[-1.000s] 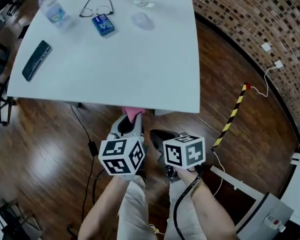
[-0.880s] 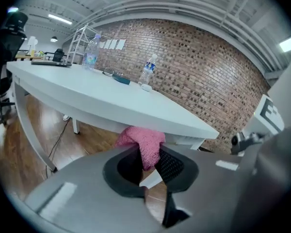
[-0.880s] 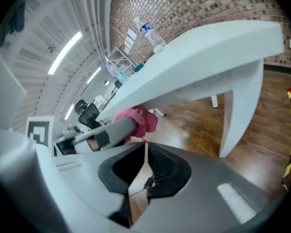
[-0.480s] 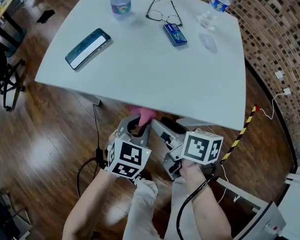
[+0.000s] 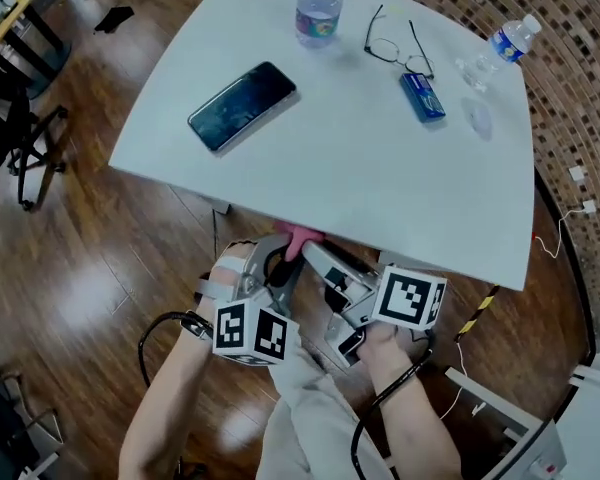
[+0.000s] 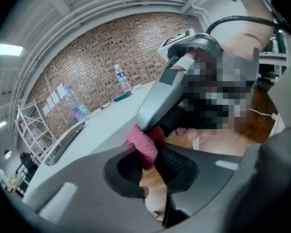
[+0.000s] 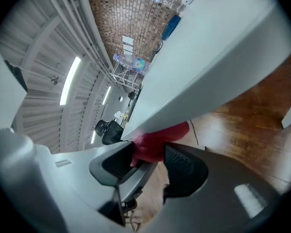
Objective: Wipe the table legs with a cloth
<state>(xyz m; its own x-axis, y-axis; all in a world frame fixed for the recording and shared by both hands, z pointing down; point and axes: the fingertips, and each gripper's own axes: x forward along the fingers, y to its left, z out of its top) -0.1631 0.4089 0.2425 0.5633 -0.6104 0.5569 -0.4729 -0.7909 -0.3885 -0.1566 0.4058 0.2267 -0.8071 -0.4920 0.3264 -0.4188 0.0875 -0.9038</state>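
A pink cloth (image 5: 298, 236) sticks out just under the near edge of the white table (image 5: 380, 178). My left gripper (image 5: 278, 260) is shut on the cloth (image 6: 143, 144), which bunches between its dark pads. My right gripper (image 5: 318, 260) lies close beside it on the right, pointing up at the table edge. Its jaws have just been opening and stand wide. In the right gripper view the cloth (image 7: 160, 141) sits between the right gripper's (image 7: 153, 161) jaws without being pinched. The table top hides the table legs in the head view.
On the table lie a phone (image 5: 242, 105), a water bottle (image 5: 318, 6), glasses (image 5: 400, 43), a blue box (image 5: 422, 96) and a second bottle (image 5: 500, 46). A brick wall curves along the right. A black chair (image 5: 10, 128) stands left, and a cable (image 5: 155, 338) runs over the wood floor.
The view has swung round the table, so the phone now lies nearer the middle. Both grippers moved along the near edge with the cloth. The left gripper rolled. The right jaws spread apart.
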